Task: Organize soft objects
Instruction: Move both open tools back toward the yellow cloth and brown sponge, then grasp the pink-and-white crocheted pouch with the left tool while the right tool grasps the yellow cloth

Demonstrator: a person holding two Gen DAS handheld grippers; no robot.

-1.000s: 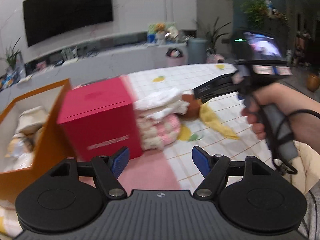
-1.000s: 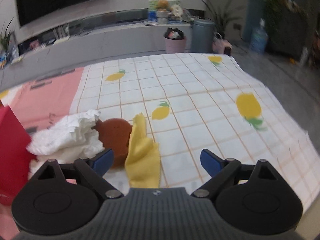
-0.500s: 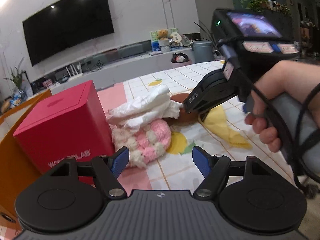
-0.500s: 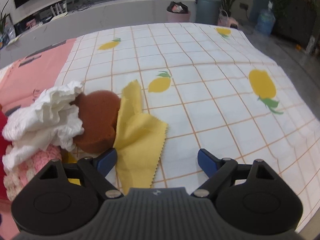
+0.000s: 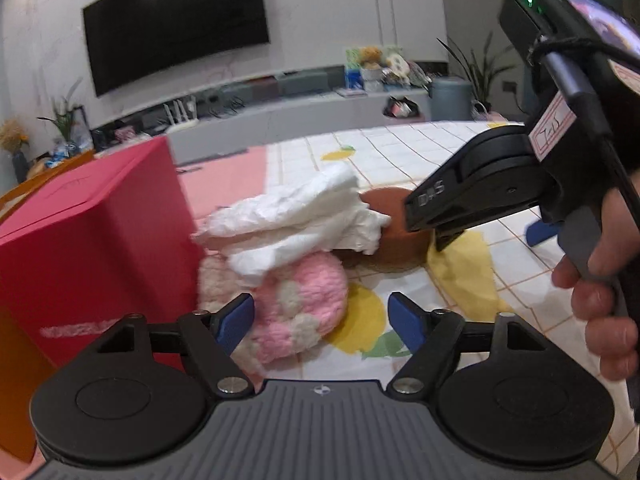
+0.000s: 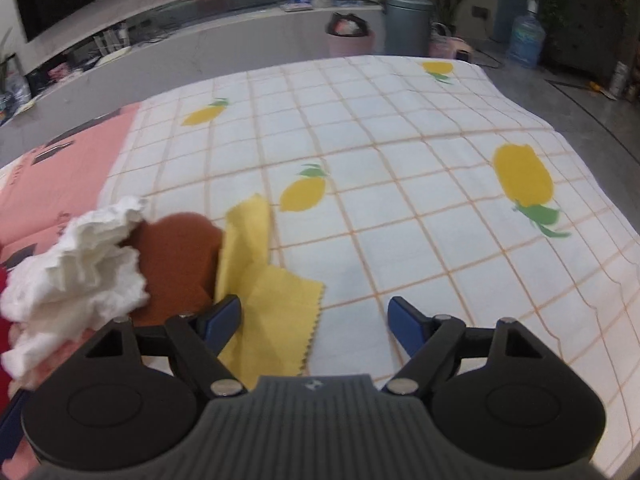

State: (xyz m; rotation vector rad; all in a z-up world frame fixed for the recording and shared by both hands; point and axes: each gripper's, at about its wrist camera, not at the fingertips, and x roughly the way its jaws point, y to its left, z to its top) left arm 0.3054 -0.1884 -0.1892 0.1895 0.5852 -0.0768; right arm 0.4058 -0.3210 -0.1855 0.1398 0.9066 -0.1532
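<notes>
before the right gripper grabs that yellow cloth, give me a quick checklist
1. Right gripper open: ok, jaws spread wide.
2. Yellow cloth between the fingers: not ok, it lies by the left finger, off centre.
3. Cloth free of neighbours: not ok, its folded edge leans on the brown sponge.
4. White cloth clear of the grasp: ok, it sits farther left.
5. Left gripper out of the way: ok, open, hovering near the pink knitted piece.
6. Fingers low enough to pinch: cannot tell.
</notes>
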